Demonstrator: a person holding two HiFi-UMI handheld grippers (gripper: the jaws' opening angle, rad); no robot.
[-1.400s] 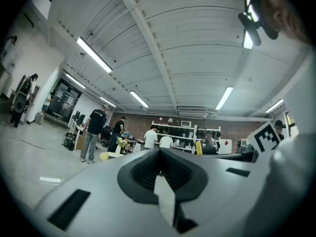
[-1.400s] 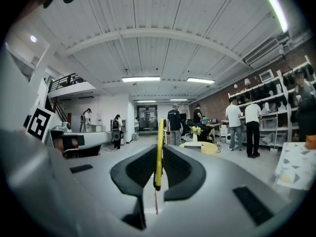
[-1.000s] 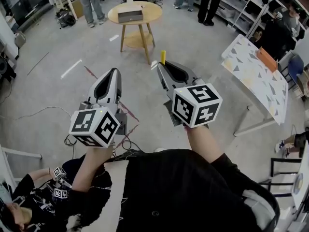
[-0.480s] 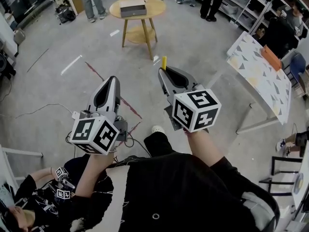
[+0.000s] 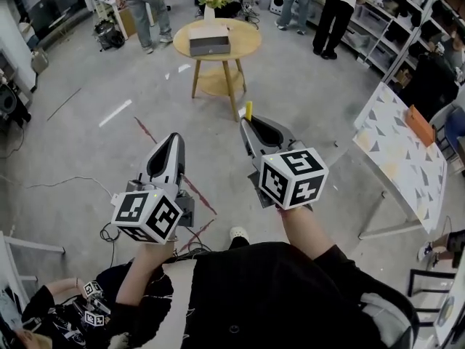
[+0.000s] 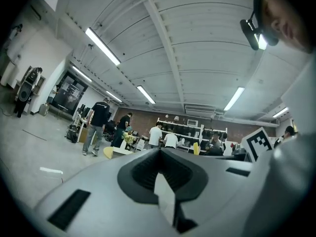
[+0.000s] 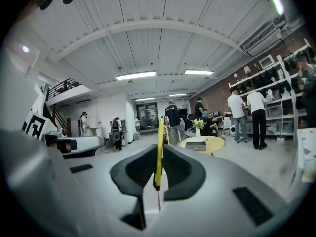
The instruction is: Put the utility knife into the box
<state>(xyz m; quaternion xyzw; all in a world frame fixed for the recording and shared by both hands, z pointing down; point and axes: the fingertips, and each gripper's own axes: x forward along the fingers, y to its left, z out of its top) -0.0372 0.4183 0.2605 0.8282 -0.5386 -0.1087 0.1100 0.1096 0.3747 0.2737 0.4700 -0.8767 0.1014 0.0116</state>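
We hold the knife [image 7: 159,142] in the right hand-held gripper [image 5: 248,122]. Its jaws are closed on the lower part of the thin yellow body, and the rest stands out past the tips, nearly upright. The left hand-held gripper [image 5: 174,138] has its jaws together with nothing between them, and it hangs beside the right one, apart from it. The box [image 5: 209,46] lies on the round table [image 5: 243,38], well ahead of us across the floor, so the knife is not yet near it. We judge that the knife is light and stiff, so its weight should be no trouble, but the body looks smooth and narrow and could turn or slip between the jaws if we swing it. We cannot tell from here whether the blade is out, so we would treat the free end as sharp. The grip low on the handle seems right to us: it leaves the long end free to go into the box first, before we open the jaws.
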